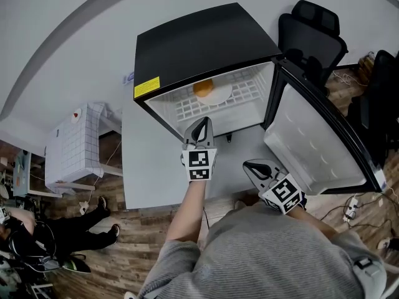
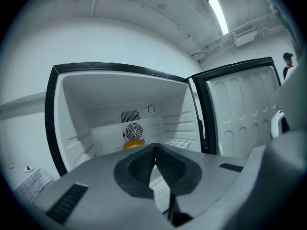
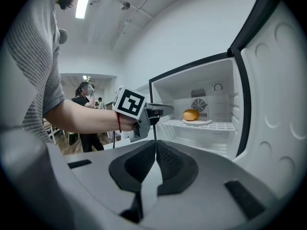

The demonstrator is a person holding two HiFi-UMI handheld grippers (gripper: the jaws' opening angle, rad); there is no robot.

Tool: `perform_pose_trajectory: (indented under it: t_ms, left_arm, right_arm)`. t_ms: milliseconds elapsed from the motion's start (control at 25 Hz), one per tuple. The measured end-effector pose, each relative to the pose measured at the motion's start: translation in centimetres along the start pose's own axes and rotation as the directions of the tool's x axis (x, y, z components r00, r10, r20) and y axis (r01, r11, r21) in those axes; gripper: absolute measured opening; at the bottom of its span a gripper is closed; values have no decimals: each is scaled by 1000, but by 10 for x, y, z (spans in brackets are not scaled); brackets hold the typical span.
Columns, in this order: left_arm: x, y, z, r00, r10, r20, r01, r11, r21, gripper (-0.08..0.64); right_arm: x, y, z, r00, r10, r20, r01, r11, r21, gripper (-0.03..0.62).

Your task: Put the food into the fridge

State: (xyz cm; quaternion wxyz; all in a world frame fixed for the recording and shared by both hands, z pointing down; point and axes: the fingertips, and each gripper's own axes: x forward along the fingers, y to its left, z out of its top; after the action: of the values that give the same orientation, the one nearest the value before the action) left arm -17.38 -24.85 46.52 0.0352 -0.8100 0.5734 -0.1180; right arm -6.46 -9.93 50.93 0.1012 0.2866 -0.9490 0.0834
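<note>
Ribbed pads (image 2: 141, 166); round, maybe bready food (image 1: 203, 88)

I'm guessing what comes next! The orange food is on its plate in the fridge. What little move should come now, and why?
Probably draw the left gripper back from the fridge opening. The orange food sits on its plate inside, the left gripper and the right gripper are shut on nothing, and the door stands wide open, so clearing its path seems sensible.
</note>
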Motion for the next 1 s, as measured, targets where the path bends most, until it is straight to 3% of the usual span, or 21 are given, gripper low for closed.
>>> perform_pose_trajectory:
  t_ms: [480, 800, 1000]
  left_arm:
    - [-22, -5, 1, 1000, -11, 23, 13, 998, -60, 12]
    - [-73, -39, -34, 1000, -23, -7, 21, 981, -194, 12]
    - [-102, -52, -48, 999, -32, -25, 26, 973, -229, 12]
  right_arm:
    - [2, 5, 1, 1000, 7, -11, -7, 1000, -8, 12]
    - [8, 7, -1, 1000, 21, -17, -21, 1000, -10, 12]
    - [11, 7, -4, 999, 19, -26, -19, 1000, -15, 12]
